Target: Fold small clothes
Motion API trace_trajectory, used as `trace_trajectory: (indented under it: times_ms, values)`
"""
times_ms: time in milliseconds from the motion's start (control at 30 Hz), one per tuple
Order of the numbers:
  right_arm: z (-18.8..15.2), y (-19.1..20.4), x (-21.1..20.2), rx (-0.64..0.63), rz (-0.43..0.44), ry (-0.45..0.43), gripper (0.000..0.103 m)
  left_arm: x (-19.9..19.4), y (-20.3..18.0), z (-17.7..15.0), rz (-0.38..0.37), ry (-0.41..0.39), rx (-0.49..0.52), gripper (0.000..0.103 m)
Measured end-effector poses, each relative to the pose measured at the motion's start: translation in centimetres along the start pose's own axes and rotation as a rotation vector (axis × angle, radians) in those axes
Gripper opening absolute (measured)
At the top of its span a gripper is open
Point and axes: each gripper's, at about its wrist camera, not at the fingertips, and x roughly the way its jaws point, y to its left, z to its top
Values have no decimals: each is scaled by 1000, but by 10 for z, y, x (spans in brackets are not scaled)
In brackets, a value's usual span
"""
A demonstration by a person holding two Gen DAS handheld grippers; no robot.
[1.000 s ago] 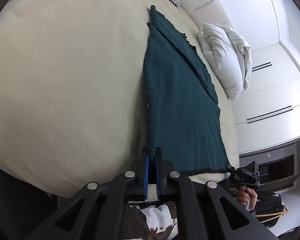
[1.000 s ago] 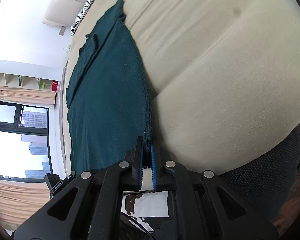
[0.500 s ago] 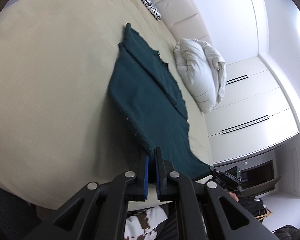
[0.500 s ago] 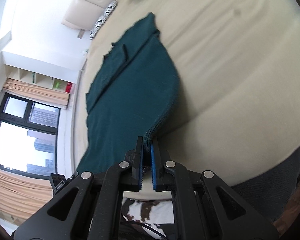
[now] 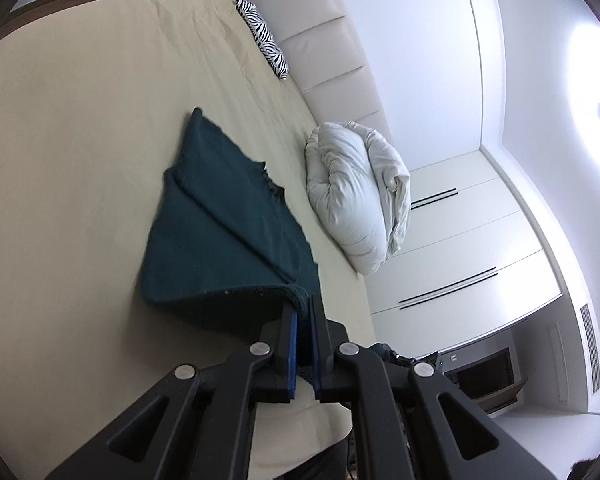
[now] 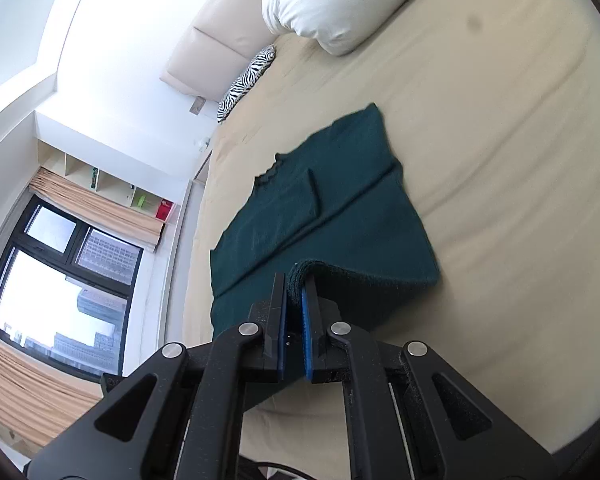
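Note:
A dark teal knitted garment point(image 5: 220, 220) lies on the beige bed point(image 5: 60, 120), its sleeves folded in. My left gripper point(image 5: 303, 308) is shut on one near corner of its hem and holds it lifted above the sheet. In the right wrist view the same garment point(image 6: 324, 200) spreads ahead, and my right gripper point(image 6: 296, 284) is shut on the other near hem corner, also raised. The lifted hem curls over toward the far part of the garment, which still lies flat.
A white bundled duvet point(image 5: 356, 200) lies on the bed beside the garment, near the padded headboard point(image 5: 332, 40). A zebra-print pillow point(image 5: 264, 40) lies at the head end. White wardrobes point(image 5: 480, 240) stand past the bed; a window point(image 6: 60, 280) is on the other side.
Both grippers have lifted the near hem off the bed and carried it forward over the garment. The visible flat part looks shorter, and the cameras now tilt up toward the headboard.

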Motion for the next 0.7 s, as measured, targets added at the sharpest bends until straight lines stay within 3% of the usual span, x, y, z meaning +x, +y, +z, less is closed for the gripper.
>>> trace_trajectory:
  times_ms: [200, 400, 700]
  values:
    - [49, 8, 35, 7, -35, -45, 5, 30, -3, 46, 2, -25, 2, 7]
    - [91, 10, 71, -22, -91, -81, 5, 62, 19, 93, -2, -58, -65, 7]
    - [149, 2, 149, -28, -167, -98, 5, 119, 31, 144, 33, -50, -63, 7]
